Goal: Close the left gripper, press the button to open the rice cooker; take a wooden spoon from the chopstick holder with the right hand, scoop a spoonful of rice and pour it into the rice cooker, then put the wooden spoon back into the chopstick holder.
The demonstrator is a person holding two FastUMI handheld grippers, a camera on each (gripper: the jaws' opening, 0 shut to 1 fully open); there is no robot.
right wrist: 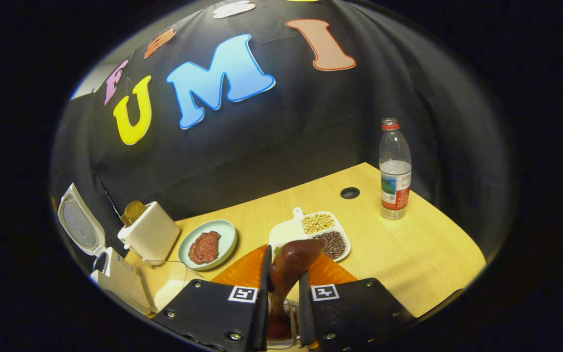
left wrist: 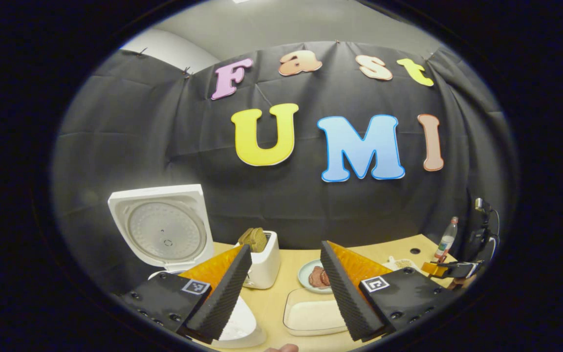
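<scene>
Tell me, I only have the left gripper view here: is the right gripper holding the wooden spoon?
Observer: Yes. In the right gripper view the right gripper is shut on the wooden spoon, with both fingers pressing on its handle.
Operator: Which way is the bowl of it pointing?
Observer: Forward, past the fingertips, toward the white divided dish.
Operator: What's in that dish? It's a blur for me.
Observer: Pale beans in one compartment and dark beans in the one beside it.
</scene>
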